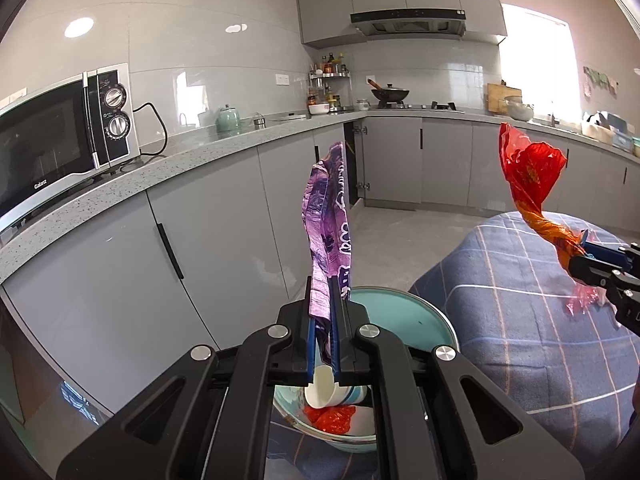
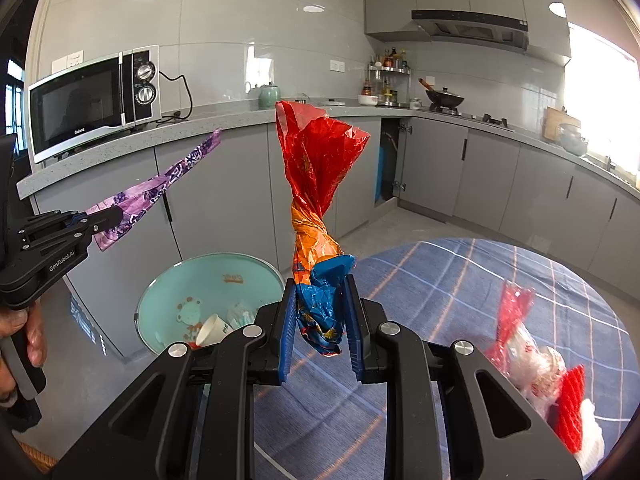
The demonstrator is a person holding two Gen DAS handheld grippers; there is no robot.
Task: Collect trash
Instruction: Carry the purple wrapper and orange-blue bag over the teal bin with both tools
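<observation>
Standing up out of the left gripper [image 1: 325, 312], a purple printed wrapper [image 1: 330, 220], pinched flat between the two blue pads [image 1: 310, 340] and rising past the fingertips, its top end level with the grey cabinet doors [image 1: 216, 232]. Clenched on that wrapper, jaws almost together. Directly beneath, a teal bin [image 1: 424, 312] holding a white paper cup [image 1: 320, 394] lying on its side and a scrap of red plastic [image 1: 332, 418].

Gripped likewise in the right gripper [image 2: 323, 316], a twisted snack bag [image 2: 318, 200]: blue at the bottom between the pads, orange in the twisted middle, red and flared open at the top. Jaws closed on its lower end, held above the blue checked tablecloth [image 2: 440, 280] and just to the right of the bin.

Lying on the cloth at the right, near the table's edge, a heap of clear and red plastic packaging [image 2: 536, 364], apart from both grippers.

Further out, on the grey speckled counter [image 1: 192, 160]: a silver microwave [image 1: 60, 136], a pale green kettle [image 1: 228, 118], a spice rack [image 1: 330, 84] in the corner, and a black wok [image 1: 390, 93] on the stove under the range hood [image 1: 408, 22].
</observation>
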